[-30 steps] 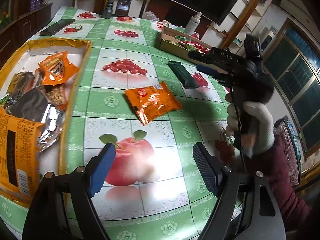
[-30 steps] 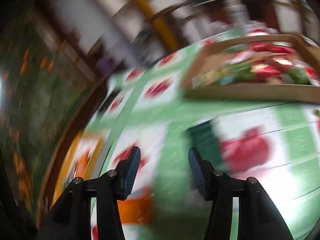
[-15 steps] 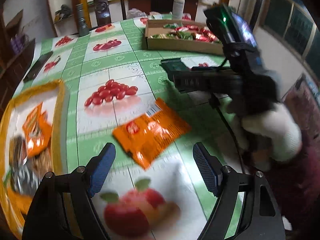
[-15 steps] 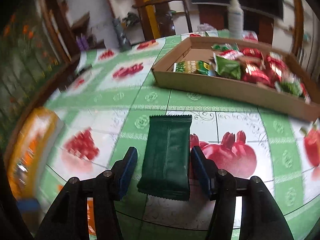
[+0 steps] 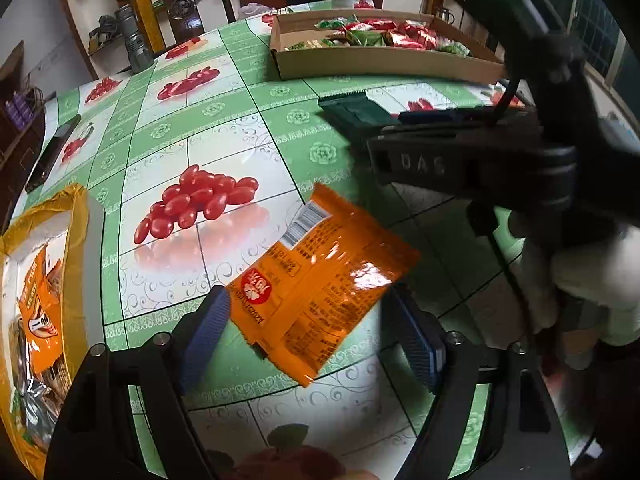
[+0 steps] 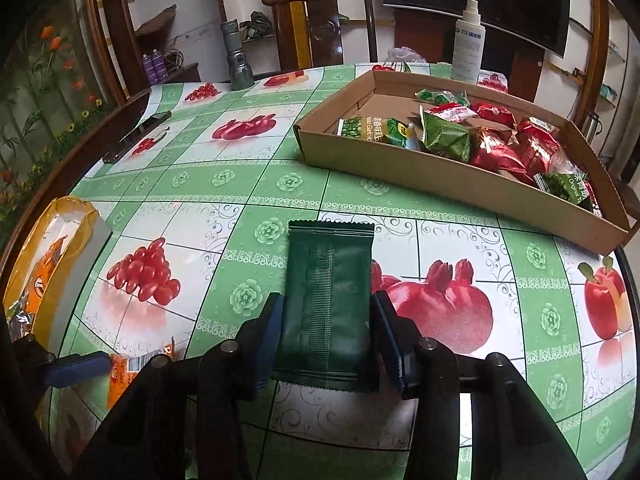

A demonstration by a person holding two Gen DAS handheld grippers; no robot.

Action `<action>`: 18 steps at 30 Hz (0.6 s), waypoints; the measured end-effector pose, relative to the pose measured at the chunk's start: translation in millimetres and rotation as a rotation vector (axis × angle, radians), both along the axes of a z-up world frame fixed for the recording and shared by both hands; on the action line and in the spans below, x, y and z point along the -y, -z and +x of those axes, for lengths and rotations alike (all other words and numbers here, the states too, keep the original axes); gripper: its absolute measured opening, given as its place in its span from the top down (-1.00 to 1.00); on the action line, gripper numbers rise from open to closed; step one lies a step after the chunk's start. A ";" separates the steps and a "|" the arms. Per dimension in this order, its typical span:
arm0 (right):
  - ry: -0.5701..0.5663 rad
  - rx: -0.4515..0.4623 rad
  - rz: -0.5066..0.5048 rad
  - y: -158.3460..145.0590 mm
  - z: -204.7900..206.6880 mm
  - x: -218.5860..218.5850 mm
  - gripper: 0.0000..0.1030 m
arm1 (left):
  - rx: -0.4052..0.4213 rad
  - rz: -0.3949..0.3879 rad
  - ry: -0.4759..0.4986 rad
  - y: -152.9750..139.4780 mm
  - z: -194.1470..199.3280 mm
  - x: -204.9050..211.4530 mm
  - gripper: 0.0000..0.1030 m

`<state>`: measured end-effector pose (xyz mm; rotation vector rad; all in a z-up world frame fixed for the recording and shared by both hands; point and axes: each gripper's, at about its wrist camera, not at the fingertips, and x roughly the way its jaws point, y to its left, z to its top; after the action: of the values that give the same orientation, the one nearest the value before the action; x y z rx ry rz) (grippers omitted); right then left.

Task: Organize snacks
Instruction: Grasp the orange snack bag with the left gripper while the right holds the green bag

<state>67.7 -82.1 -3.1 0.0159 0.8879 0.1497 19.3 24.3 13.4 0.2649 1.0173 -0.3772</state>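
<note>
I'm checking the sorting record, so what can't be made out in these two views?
- Dark green packet: near end hidden behind the right gripper in the left wrist view.
- Orange packet: mostly covered by the right gripper's frame in the right wrist view.
- Yellow tray: cut off by the left edge.

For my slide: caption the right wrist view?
Right tool closing around a dark green packet on the fruit-print table.
</note>
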 end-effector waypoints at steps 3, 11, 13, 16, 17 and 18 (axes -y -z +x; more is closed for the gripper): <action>0.006 -0.005 0.016 -0.6 -0.5 2.1 0.09 | -0.022 -0.033 -0.017 1.1 5.5 -3.8 -0.63; 0.015 -0.018 0.061 -1.7 0.2 8.8 0.08 | -0.020 -0.027 -0.056 6.8 16.7 -3.2 -0.98; 0.016 -0.018 0.059 -1.6 0.0 8.8 0.08 | -0.012 -0.028 -0.048 7.0 18.4 -0.9 -0.98; 0.016 -0.018 0.056 -1.3 0.5 8.7 0.08 | -0.005 -0.029 -0.018 7.6 20.3 6.3 -1.00; 0.016 -0.018 0.058 -1.4 0.5 9.0 0.08 | -0.004 -0.029 -0.015 7.6 21.0 8.4 -1.00; 0.016 -0.018 0.058 -1.4 0.5 8.6 0.08 | -0.004 -0.030 -0.011 7.6 22.0 11.5 -1.00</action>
<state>68.2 -90.7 -1.8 0.0792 0.9013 0.1603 41.2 12.8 5.8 0.2315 1.0158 -0.3827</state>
